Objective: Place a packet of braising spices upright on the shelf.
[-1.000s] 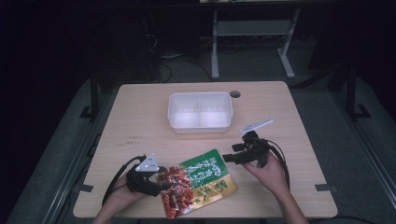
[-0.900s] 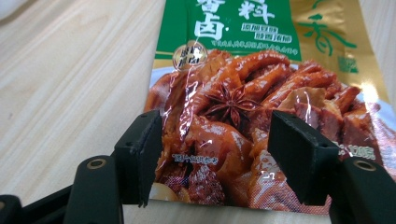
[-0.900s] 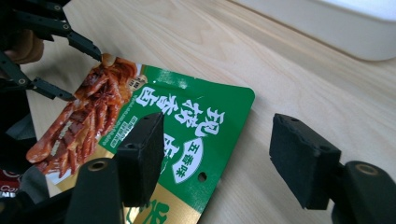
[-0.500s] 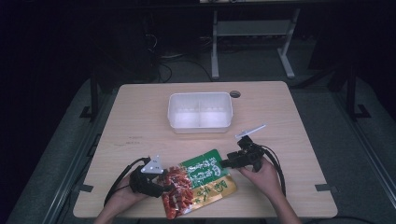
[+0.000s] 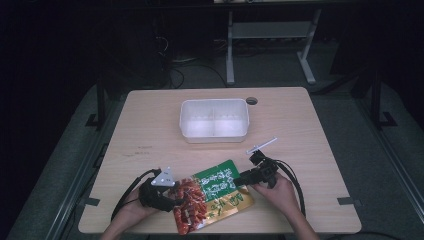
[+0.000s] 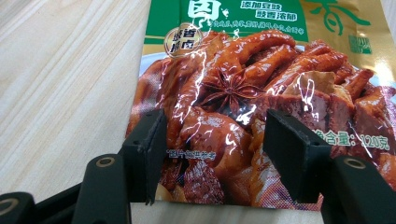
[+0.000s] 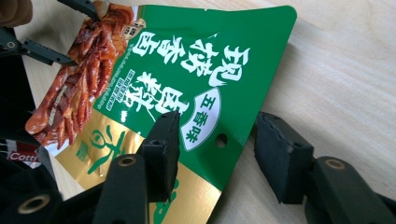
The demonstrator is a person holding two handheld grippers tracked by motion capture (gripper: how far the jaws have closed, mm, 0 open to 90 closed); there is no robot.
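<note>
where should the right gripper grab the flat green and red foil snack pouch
By the green top corner near the punched hang hole, coming in level from the pouch's right. That thin edge lifts off the wooden table, and the right gripper's jaws already straddle it.

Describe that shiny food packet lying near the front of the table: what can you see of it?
The snack pouch is a flat, glossy foil-like packet lying on the wooden table near its front edge. One end is green with white Chinese characters and a small hang hole, gold runs along one side, and the other end pictures reddish-brown braised meat with a star anise. The left gripper is shut on the pictured end; the right gripper straddles the green end, and its jaws have just been closing.
</note>
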